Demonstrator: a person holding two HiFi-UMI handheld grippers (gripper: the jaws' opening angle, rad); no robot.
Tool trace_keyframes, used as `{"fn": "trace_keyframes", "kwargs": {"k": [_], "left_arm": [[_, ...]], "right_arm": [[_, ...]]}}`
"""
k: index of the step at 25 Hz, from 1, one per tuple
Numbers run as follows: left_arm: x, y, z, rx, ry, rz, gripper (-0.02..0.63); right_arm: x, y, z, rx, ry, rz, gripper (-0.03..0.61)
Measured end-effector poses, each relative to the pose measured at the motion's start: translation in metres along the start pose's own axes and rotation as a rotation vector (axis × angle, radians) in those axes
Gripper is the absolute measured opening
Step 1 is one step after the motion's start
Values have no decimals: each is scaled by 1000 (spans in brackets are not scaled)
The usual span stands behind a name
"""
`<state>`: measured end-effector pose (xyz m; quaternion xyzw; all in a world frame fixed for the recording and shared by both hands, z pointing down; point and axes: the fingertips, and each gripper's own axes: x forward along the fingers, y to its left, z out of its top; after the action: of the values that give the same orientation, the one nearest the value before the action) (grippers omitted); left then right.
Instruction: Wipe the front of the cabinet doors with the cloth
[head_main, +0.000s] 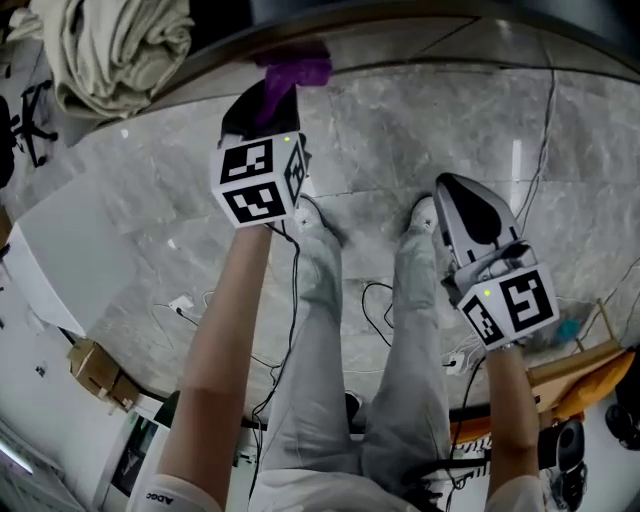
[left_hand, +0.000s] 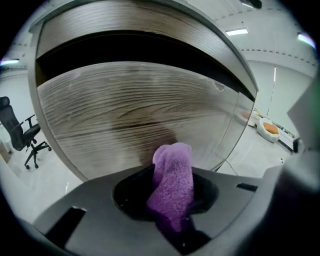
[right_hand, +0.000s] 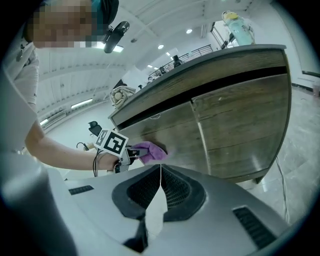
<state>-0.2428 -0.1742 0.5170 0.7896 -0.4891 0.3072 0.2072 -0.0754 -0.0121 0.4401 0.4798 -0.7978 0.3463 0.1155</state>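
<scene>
Left gripper view has my left gripper (left_hand: 172, 227) with its jaws pinching the purple cloth (left_hand: 173, 175). The cloth's free end pokes forward and, as far as I can judge, touches the wood-grain cabinet door (left_hand: 125, 115) near its middle. My right gripper (right_hand: 160, 187) hangs well back from the door, jaws pressed together on nothing. My worry is the grip: only a bunched fold sits in the jaws, so friction on a firm stroke across the door could drag it out. If I push too close, the hard jaw tips rather than the cloth would scrape the door. The wad is narrow, so strokes may leave unwiped strips.
</scene>
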Motion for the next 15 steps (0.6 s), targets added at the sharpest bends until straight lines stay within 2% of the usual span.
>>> {"fn": "trace_keyframes", "kwargs": {"k": [7, 11, 15], "left_arm": [[-20, 79, -34, -8, 46, 54, 94], [-29, 107, -40, 14, 63, 78, 94], [-37, 122, -48, -18, 71, 132, 94]], "right_arm": [[41, 48, -9, -7, 22, 34, 28], [57, 61, -5, 3, 13, 46, 28], [64, 67, -1, 11, -3, 68, 28]]}}
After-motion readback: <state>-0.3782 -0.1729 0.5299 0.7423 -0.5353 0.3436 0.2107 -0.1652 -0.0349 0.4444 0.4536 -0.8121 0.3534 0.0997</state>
